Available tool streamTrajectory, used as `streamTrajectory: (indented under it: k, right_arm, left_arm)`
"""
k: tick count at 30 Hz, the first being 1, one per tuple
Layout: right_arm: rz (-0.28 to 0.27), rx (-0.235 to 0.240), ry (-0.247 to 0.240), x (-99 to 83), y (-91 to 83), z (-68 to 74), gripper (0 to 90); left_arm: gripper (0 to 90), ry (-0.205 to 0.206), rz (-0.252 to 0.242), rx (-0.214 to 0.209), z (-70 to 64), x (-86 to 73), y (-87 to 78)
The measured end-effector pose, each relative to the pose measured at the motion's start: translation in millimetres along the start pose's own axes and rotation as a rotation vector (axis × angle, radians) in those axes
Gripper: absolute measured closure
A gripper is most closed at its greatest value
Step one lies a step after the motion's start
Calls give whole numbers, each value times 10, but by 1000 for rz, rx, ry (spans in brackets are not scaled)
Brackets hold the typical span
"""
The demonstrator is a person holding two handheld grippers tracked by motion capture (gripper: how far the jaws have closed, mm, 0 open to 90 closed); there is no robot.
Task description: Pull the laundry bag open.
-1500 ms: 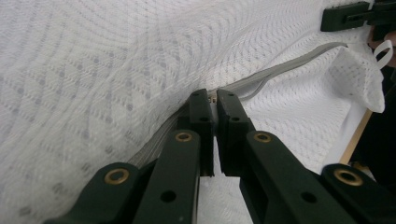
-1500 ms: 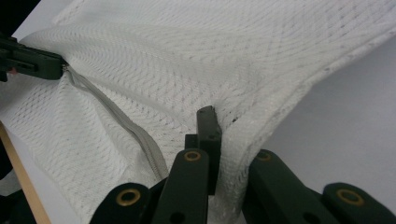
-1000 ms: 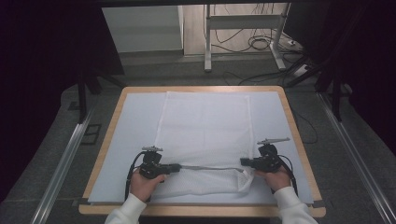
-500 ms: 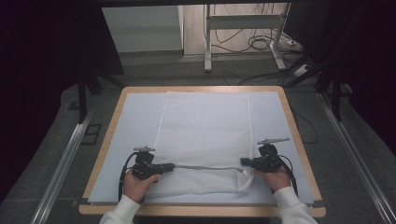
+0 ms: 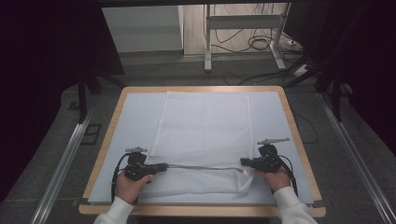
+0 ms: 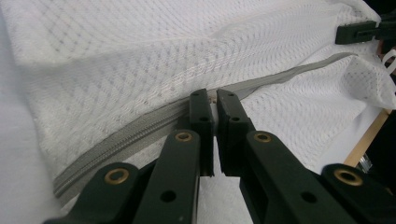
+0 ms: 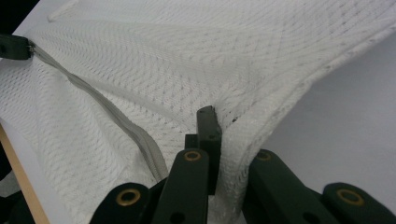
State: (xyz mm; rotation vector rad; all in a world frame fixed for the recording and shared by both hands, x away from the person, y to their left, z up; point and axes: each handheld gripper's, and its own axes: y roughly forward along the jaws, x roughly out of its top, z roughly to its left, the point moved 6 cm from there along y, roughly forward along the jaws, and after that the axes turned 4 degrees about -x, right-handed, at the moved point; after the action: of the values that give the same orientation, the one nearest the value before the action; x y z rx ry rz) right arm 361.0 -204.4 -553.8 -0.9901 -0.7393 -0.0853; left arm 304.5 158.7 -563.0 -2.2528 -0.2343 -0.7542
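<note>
While flat, white mesh bag [image 5: 203,135], grey zipper [image 5: 201,166], ribbed, taut

Your table [image 5: 299,140] has a wood rim with a pale blue mat [image 5: 135,126] covering the top. On the mat lies the white mesh bag [image 5: 203,126], centred, running far edge to near edge.

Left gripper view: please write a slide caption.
Left gripper pinching the grey zipper of a white mesh bag.
</note>
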Motion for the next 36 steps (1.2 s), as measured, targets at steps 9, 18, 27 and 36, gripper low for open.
streamTrajectory:
  k: [9, 18, 27, 36]
  right_arm:
    - [3, 0, 4, 1, 2, -7, 887]
    - [4, -2, 0, -1, 2, -9, 887]
    - [4, -5, 0, -4, 6, -18, 887]
    - [5, -2, 3, -5, 15, -18, 887]
  left_arm:
    - [863, 7, -1, 34, 66, -15, -81]
    - [863, -11, -12, 32, 109, -38, -141]
    - [864, -43, -30, 36, 225, -87, -270]
    - [864, -39, -28, 84, 319, -167, -379]
